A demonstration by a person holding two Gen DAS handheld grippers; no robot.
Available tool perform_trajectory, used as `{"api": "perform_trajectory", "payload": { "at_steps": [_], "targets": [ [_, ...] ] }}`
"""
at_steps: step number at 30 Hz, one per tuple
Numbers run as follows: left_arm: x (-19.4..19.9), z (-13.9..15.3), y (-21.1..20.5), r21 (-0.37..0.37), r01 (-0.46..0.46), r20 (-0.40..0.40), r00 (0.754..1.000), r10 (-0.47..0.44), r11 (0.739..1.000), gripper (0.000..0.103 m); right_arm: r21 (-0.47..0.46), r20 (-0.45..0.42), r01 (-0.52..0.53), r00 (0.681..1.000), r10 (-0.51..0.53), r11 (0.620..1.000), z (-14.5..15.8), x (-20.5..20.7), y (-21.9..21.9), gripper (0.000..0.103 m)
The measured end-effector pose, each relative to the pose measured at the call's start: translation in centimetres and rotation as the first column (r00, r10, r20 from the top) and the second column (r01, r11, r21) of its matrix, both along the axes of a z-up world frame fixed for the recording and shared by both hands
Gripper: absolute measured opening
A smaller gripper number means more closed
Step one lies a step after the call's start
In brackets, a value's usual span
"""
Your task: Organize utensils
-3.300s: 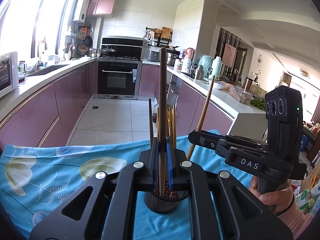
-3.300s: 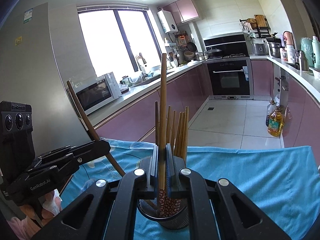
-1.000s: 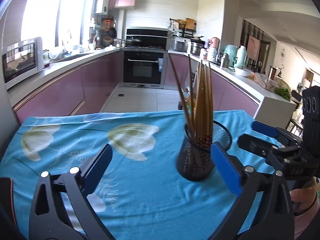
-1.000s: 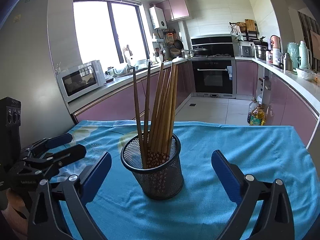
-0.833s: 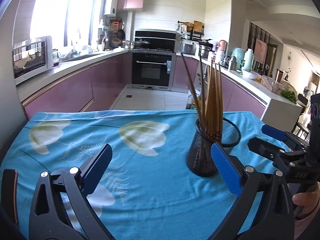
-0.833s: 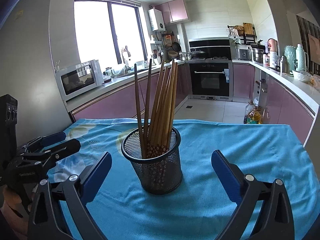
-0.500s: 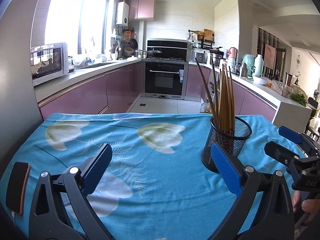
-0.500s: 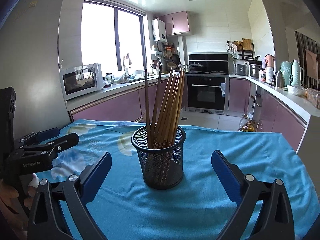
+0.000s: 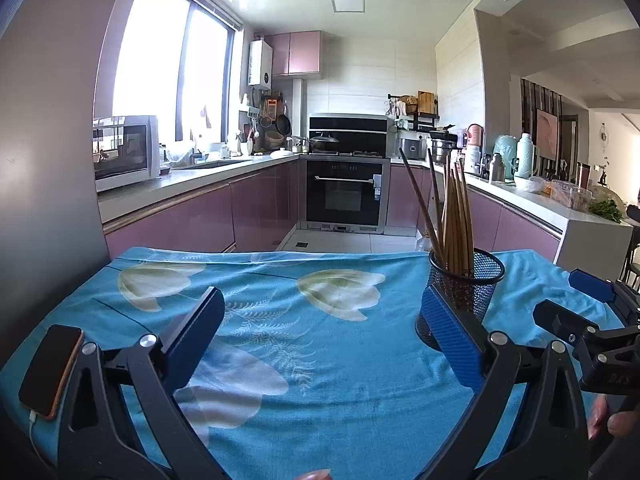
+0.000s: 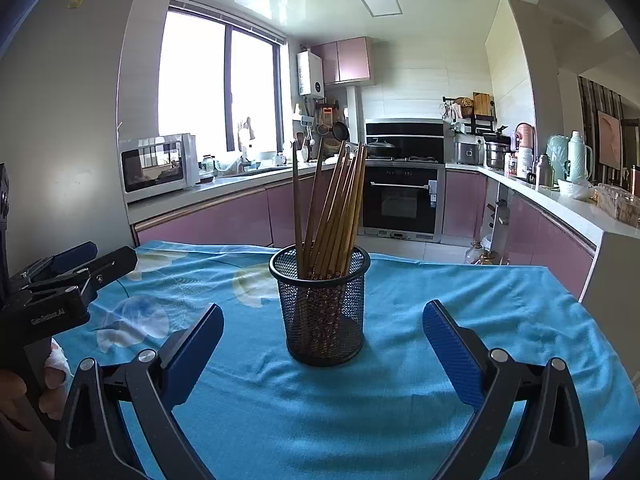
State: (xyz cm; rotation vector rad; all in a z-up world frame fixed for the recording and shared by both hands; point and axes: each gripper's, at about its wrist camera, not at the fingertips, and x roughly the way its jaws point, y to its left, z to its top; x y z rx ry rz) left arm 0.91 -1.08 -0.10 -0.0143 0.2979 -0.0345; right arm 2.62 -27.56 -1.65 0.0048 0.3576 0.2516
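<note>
Several chopsticks [image 10: 334, 208] upright in cup [image 10: 324, 312], mid-cloth [image 10: 440, 400]. Left gripper [image 9: 320, 332] spread, empty; right gripper [image 10: 322, 340] likewise, short of cup. Probably finished: withdraw low and straight, avoid bumping cup.

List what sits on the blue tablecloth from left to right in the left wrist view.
phone at the left edge → left gripper, open over the tablecloth → mesh holder with the chopsticks standing in it → right gripper, open, at the right edge.
</note>
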Motion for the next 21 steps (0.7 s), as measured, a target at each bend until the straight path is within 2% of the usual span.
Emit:
{"api": "perform_trajectory", "payload": {
  "at_steps": [21],
  "targets": [
    [-1.1, -0.2, 0.3, -0.027, -0.023, 0.014, 1.0, 0.023, 0.999, 0.097, 0.029, 0.073, 0.067, 0.995, -0.069, 0.997, 0.6, -1.7, -0.2, 0.097]
  ]
}}
